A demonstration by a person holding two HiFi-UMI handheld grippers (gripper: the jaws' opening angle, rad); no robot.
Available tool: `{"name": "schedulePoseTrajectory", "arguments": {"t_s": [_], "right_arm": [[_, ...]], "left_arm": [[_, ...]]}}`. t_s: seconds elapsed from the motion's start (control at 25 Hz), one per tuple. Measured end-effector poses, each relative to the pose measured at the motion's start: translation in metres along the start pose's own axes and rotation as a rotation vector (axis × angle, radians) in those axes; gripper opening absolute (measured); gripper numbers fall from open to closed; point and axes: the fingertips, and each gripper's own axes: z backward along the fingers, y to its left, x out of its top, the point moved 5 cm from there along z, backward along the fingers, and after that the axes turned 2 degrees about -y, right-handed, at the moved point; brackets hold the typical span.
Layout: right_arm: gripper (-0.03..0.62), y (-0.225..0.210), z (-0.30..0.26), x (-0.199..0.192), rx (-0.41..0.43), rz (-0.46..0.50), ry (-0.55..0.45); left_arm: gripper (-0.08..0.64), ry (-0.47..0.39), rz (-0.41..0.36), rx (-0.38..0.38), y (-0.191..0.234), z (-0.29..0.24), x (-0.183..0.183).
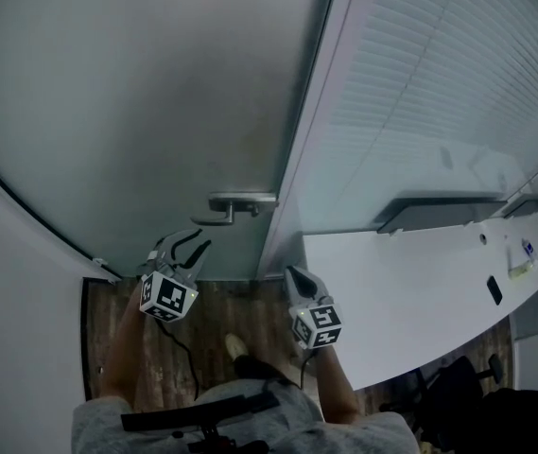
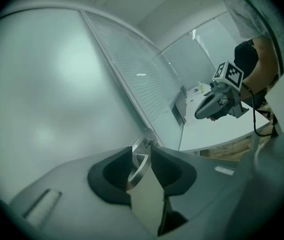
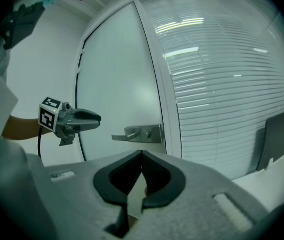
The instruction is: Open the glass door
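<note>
Just short of the lever handle (image 1: 223, 214), pads parted and bare on the left gripper (image 1: 191, 247), lined up with the lever but not touching it; tips pressed together, nothing between, on the right gripper (image 1: 297, 277), hanging back alongside. Handle at the right edge of the shut glass door (image 1: 155, 93). Likely risk: clamping too early and skimming off the smooth lever. No containers in view.
</note>
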Motion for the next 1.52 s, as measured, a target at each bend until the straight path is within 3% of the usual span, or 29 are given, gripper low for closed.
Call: {"name": "schedulePoseTrajectory", "arguments": {"t_s": [0.16, 0.4, 0.6, 0.8, 0.96, 1.32, 1.52], "right_arm": [[0.002, -0.007, -0.005, 0.001, -0.007, -0.009, 0.009], [0.002, -0.015, -0.012, -0.004, -0.017, -0.033, 0.022], [0.003, -0.021, -0.016, -0.008, -0.022, -0.048, 0.029], [0.002, -0.027, -0.028, -0.003, -0.016, -0.096, 0.019], [0.002, -0.026, -0.035, 0.013, -0.008, -0.113, 0.021], [0.002, -0.043, -0.063, -0.011, 0.007, -0.152, 0.040], [0.002, -0.050, -0.071, -0.012, 0.007, -0.172, 0.043]], "left_arm": [[0.145, 0.022, -0.064, -0.052, 0.005, -0.018, -0.001], [0.206, 0.065, -0.106, -0.197, 0.005, -0.042, -0.015], [0.215, 0.144, -0.207, -0.279, 0.005, -0.056, -0.028], [0.247, 0.189, -0.228, -0.351, 0.008, -0.066, -0.037], [0.247, 0.235, -0.270, -0.383, 0.019, -0.068, -0.035], [0.213, 0.267, -0.283, -0.463, 0.000, -0.094, -0.067], [0.131, 0.275, -0.298, -0.482, -0.002, -0.098, -0.073]]}}
